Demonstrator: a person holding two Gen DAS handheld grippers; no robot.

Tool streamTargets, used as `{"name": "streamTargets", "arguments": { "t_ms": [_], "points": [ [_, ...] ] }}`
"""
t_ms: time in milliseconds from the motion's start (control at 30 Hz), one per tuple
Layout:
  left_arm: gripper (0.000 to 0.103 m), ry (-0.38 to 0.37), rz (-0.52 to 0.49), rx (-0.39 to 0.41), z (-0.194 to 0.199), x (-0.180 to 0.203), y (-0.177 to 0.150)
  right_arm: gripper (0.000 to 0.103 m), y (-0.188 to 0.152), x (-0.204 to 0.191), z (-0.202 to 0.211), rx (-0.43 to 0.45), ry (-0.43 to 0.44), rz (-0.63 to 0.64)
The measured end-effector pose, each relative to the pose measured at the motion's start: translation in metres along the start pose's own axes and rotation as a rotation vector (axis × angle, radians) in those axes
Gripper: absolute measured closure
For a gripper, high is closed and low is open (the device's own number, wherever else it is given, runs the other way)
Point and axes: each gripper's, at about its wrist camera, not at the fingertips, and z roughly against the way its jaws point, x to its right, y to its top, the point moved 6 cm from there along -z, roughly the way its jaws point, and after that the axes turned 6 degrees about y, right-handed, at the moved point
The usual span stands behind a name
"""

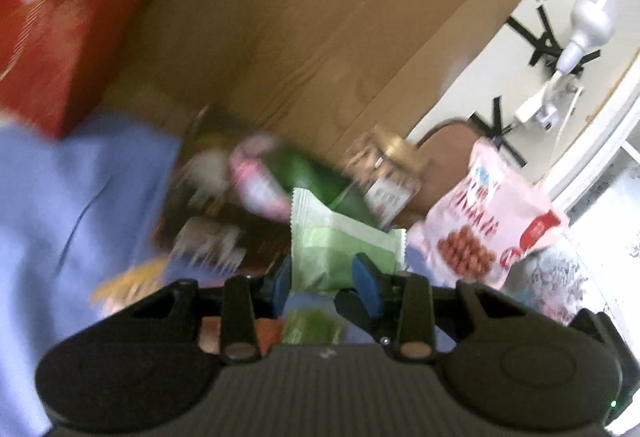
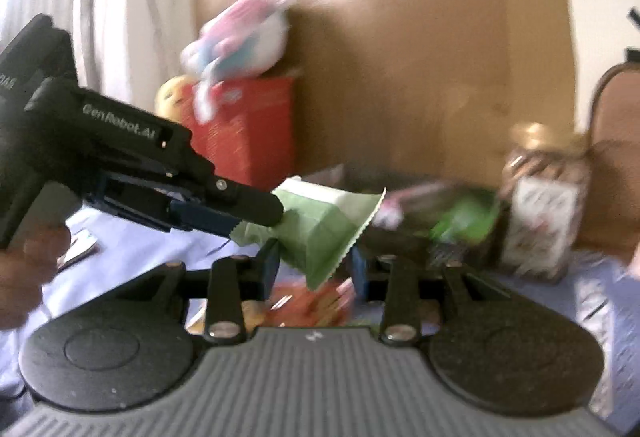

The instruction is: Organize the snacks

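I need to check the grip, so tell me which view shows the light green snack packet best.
The right wrist view: the light green snack packet shows nearly whole there, with the left tongs pinching one end and the right tongs around the other. The left wrist view shows it end-on, partly hidden.

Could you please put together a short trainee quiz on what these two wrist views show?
1. True or false: the left gripper pinches one end of the light green crinkle-edged snack packet.
2. In the right wrist view, which stands farthest right? A the red cardboard box; B the gold-lidded clear jar; C the green packet.
3. What colour is the cloth under the snacks?
Key: 1 true; 2 B; 3 light blue.
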Motion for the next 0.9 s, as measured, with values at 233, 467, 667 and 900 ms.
{"name": "streamTargets", "arguments": {
  "t_ms": [233, 467, 667, 900],
  "points": [
    [0.069, -0.013, 0.009, 0.013, -0.064, 0.009, 0.038, 0.063, 0.022, 0.054, -0.032, 0.034, -0.144, -0.043],
    [0.062, 0.058, -0.036, -0.022, -0.105, 0.005, 0.034, 0.048, 0.003, 0.076, -0.045, 0.036, -0.227, -0.087],
    [0.049, -0.037, 0.004, 0.058, -0.062, -0.004, 0.033, 0.029, 0.007, 0.067, -0.019, 0.147, -0.254, -0.046],
    [0.041, 0.009, 0.186, 0.178, 0.036, -0.093, -0.004, 0.066, 0.018, 0.046, -0.002, 0.121, 0.148, -0.263]
  ]
}}
